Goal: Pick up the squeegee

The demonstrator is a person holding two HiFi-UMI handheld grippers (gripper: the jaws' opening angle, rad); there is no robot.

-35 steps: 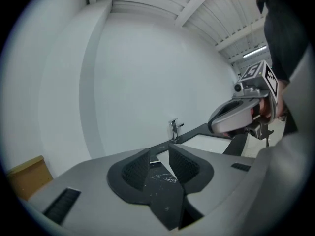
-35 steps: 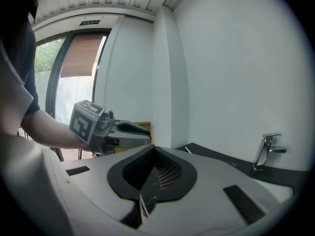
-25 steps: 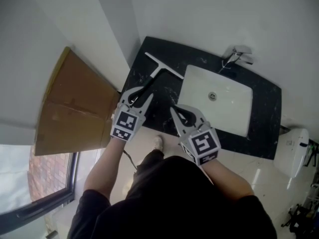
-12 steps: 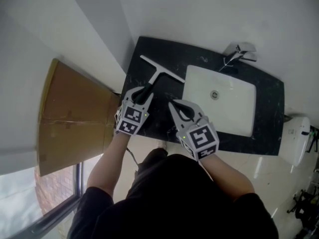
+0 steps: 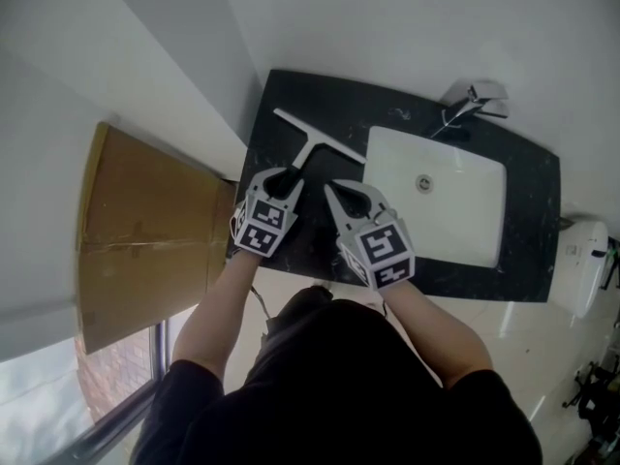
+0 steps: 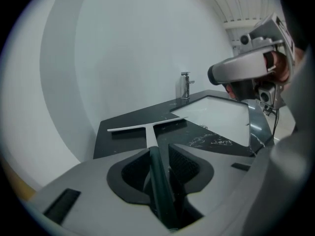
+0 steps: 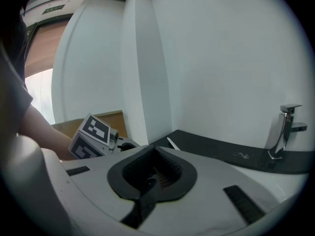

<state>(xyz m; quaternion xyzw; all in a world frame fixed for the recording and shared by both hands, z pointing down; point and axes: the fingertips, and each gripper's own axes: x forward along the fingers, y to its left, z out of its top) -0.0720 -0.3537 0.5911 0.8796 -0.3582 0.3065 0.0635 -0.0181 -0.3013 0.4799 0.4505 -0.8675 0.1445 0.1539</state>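
The squeegee (image 5: 312, 136) lies on the black countertop (image 5: 291, 95), left of the basin, its white blade far from me and its dark handle pointing back at me. My left gripper (image 5: 280, 178) is at the near end of that handle. In the left gripper view the dark handle (image 6: 158, 181) runs between the two pads, which press on it, and the white T-shaped blade (image 6: 147, 128) rests on the counter ahead. My right gripper (image 5: 336, 193) hovers over the counter's front just right of the handle, shut with nothing held (image 7: 152, 173).
A white rectangular basin (image 5: 436, 197) is set in the counter, with a chrome faucet (image 5: 467, 100) behind it. White walls stand behind and to the left. A brown cardboard sheet (image 5: 145, 231) leans at the left. A white bin (image 5: 581, 264) stands at far right.
My left gripper has slid forward along the handle and its jaws have narrowed onto it. The right gripper has drifted slightly left and forward. The squeegee stays on the counter.
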